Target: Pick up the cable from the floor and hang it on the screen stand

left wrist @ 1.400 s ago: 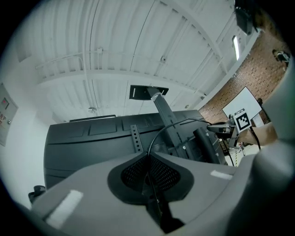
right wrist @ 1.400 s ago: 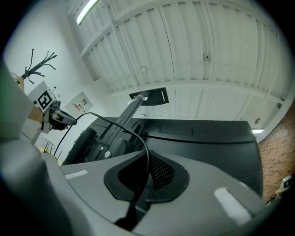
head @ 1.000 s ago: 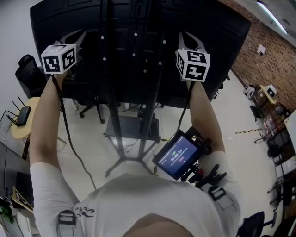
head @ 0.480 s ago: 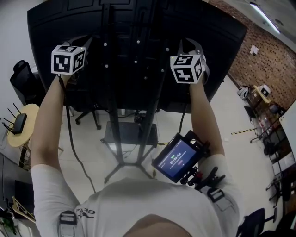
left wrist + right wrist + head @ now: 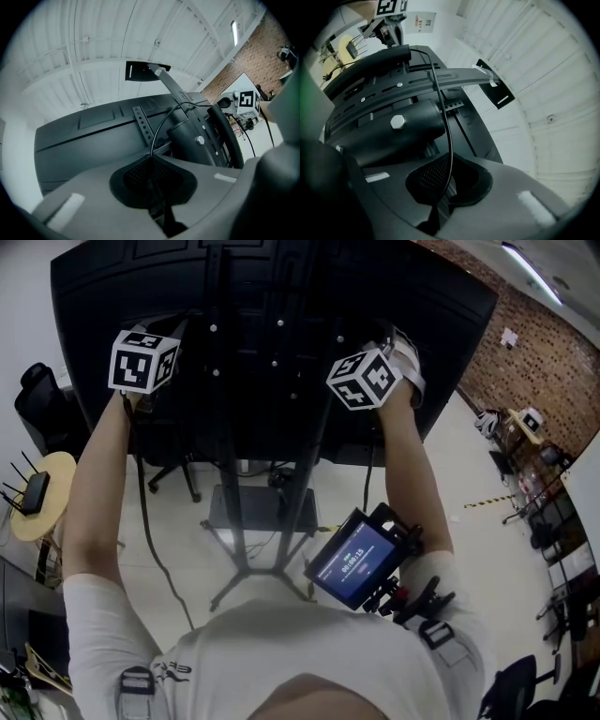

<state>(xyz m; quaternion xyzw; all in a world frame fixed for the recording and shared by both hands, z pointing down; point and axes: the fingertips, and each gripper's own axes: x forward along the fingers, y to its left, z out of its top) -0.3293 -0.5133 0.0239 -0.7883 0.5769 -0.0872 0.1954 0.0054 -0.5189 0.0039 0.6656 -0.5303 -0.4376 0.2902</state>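
Left gripper point(image 5: 152, 172) and right gripper point(image 5: 440, 190) both pinched tight on the thin black cable point(image 5: 449, 140), strung across the screen stand point(image 5: 408, 129).

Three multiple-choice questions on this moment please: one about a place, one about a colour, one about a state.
1. Where are the left gripper and the right gripper?
A) lowered to knee height
B) stretched out sideways
C) raised at the back of the screen, either side of the screen stand

2. What colour is the cable?
A) black
B) white
C) orange

3. How do the right gripper's jaws stand?
A) wide apart and empty
B) shut on the cable
C) shut on a pen

Answers:
1 C: the head view shows both arms lifted to the screen's dark back.
2 A: both gripper views show a thin black line.
3 B: the right gripper view shows the cable running up from between the closed jaws.
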